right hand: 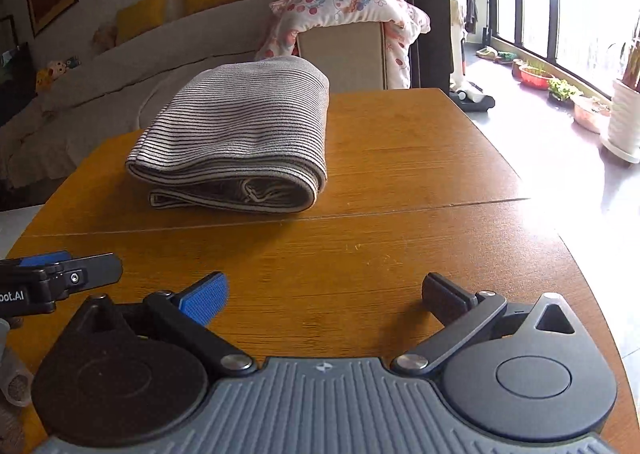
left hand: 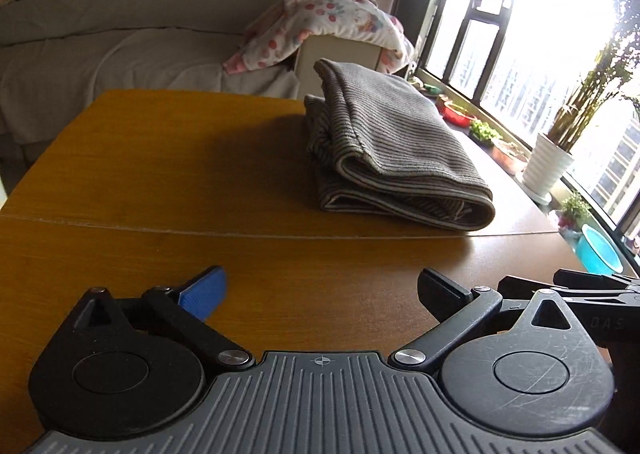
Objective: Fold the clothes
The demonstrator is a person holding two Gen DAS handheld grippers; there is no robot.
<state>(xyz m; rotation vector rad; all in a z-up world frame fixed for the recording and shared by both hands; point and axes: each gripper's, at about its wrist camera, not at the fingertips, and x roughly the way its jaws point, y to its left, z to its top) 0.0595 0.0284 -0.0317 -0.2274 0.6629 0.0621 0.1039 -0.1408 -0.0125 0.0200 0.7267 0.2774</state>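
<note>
Left wrist view, tool: the left gripper (left hand: 322,294), black with one blue-padded finger, stands spread wide over bare wood, gripping nothing.
Left wrist view, cloth: the grey striped knit garment (left hand: 394,146), folded into a thick bundle, lies on the orange-brown wooden table (left hand: 168,174), well ahead and toward the window side.
Left wrist view, risk: its top layer sits askew; a nudge could slide it off the lower layers.
Right wrist view, tool: the right gripper (right hand: 326,296) is likewise splayed and empty.
Right wrist view, cloth: the bundle lies ahead, to the left.
Right wrist view, risk: loose inner hems show at the near end; snagging one could undo the fold. The left tool sits just beside at the frame's left edge; the two could knock together.
</note>
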